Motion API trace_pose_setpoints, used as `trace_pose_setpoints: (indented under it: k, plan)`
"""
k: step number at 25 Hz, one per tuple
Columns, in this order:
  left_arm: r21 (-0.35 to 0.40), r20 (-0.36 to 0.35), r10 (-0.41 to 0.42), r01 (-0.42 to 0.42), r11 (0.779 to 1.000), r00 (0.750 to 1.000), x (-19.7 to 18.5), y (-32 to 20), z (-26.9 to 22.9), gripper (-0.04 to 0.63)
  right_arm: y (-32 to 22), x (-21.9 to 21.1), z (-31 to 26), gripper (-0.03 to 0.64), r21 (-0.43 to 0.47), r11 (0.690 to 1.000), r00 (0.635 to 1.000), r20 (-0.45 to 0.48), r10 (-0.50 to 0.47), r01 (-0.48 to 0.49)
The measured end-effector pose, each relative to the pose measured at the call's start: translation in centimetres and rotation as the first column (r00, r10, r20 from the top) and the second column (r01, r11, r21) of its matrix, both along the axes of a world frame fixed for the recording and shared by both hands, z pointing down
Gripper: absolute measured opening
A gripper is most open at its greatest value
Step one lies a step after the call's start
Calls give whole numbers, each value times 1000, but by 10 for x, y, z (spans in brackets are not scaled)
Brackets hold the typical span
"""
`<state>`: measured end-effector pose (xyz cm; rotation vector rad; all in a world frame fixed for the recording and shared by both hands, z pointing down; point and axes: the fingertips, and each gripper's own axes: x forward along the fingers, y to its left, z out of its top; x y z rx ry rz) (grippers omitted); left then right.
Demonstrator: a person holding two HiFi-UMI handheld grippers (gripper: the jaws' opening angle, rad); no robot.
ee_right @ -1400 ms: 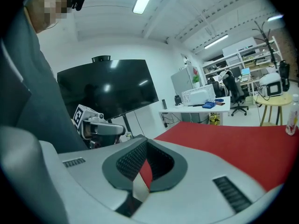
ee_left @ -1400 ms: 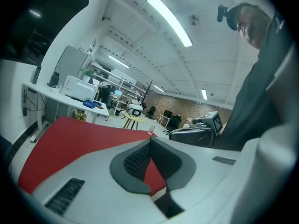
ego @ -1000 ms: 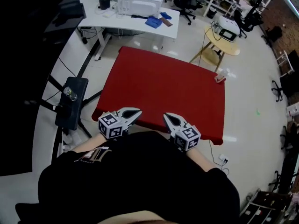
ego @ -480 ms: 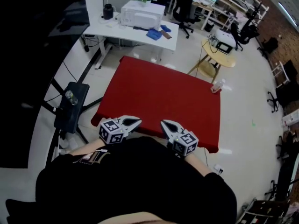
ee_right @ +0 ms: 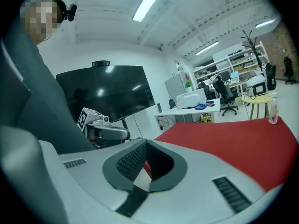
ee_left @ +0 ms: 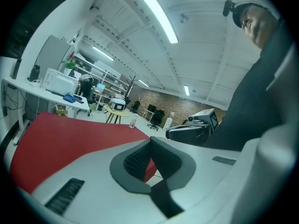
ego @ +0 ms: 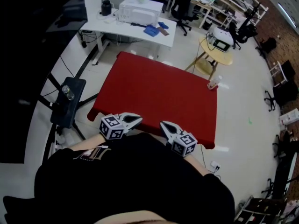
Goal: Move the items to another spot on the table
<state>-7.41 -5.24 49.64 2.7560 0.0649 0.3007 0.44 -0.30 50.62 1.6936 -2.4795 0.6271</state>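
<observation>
A clear plastic bottle stands at the far right corner of the red table; it is the only item I see on the table. The bottle shows small in the left gripper view, and the bottle sits at the right edge of the right gripper view. My left gripper and right gripper hover side by side over the table's near edge, close to the person's chest. Both are shut with nothing between the jaws, far from the bottle.
A white desk with a white box and blue items stands beyond the table. A round wooden side table carrying a device is at the far right. A black stand is left of the table, and a large dark screen fills the left.
The head view has shifted a little, so the table sits slightly lower and to the left. Both grippers stay shut near the table's near edge, barely moved.
</observation>
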Motion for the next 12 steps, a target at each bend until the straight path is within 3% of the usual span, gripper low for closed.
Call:
trace_pose_setpoints:
  k: [12]
  plan:
    - [3, 4, 17, -17, 1000, 1000, -12, 0, 0, 0, -5, -12, 2, 2, 31, 1000, 1000, 31, -2, 1]
